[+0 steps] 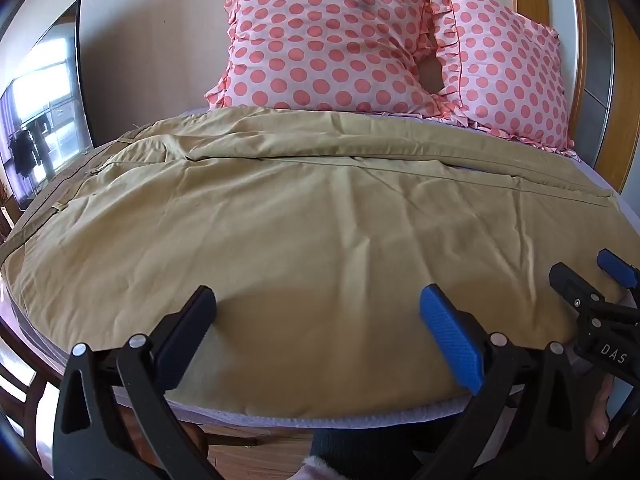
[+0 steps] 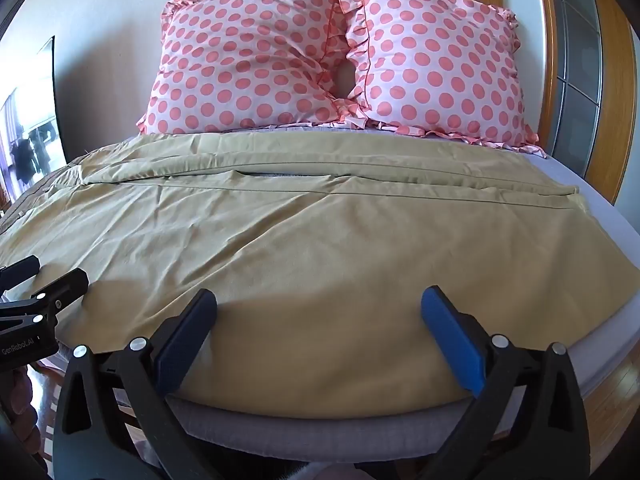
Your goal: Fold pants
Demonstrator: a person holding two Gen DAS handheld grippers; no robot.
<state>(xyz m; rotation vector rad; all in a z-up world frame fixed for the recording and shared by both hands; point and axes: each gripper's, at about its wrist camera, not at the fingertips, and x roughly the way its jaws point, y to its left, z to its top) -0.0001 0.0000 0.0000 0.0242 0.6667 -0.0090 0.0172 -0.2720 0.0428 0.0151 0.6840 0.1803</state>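
Left wrist view: left gripper (image 1: 318, 312) and right gripper (image 2: 319, 312) gape wide over pants (image 1: 300, 232), gripping nothing.

left gripper (image 1: 318, 308): 2 fingers spread wide, level, over near edge of pants (image 1: 320, 220), holding nothing | right gripper (image 2: 319, 308): 2 fingers spread wide, just beside left gripper, over same edge, holding nothing

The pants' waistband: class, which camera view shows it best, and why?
The left wrist view: the waistband with its belt loops runs clear along the pants' left end. The right wrist view catches only a thin, squeezed strip of the waistband at its left edge.
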